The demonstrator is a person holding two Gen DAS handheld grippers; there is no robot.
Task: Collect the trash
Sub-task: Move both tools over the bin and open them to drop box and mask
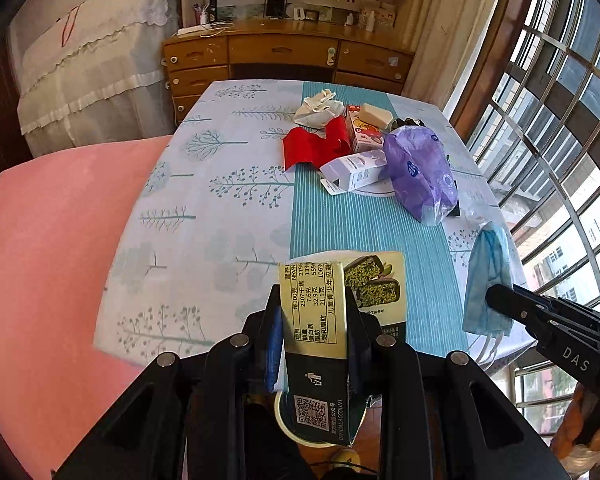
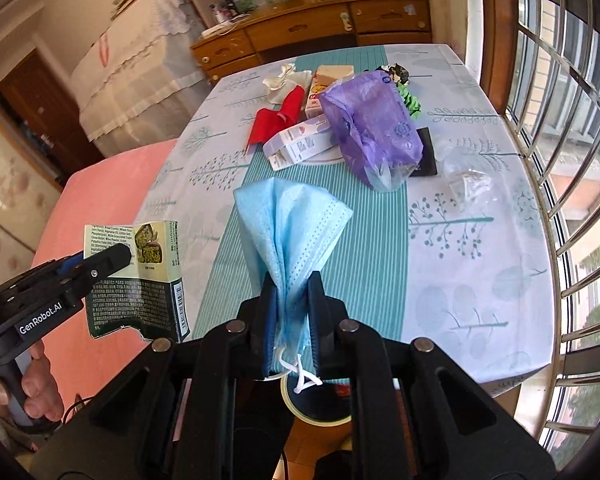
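The table [image 2: 480, 264] is filling most of both wrist views, its tree-print cloth running away toward twelve o'clock, and the rest of the trash is sitting in a heap at about one o'clock: a purple plastic bag [image 2: 374, 128], a white carton [image 2: 300, 144], a red wrapper [image 2: 276, 118] and a clear crumpled wrapper [image 2: 466, 182] at two o'clock. The left gripper [image 1: 314, 316] is clamping a green snack box [image 1: 324, 320] by its narrow sides, holding it clear of the table's near edge, above a round bin [image 1: 284, 420] peeking in at six o'clock. The box is looking already dented and torn at its lower edge, so a squeeze on its thin card walls is likely letting it twist and slide out early, landing on the floor instead of the bin. The right gripper [image 2: 292, 300] is pinching a bunched blue face mask [image 2: 288, 228], also above the bin's rim [image 2: 296, 412]. The mask is limp and light; its white ear loops [image 2: 300, 376] are dangling beside the pads and could be snagging there on release, leaving it hanging. Both loads are crowding one small opening, so the grippers are risking a bump.
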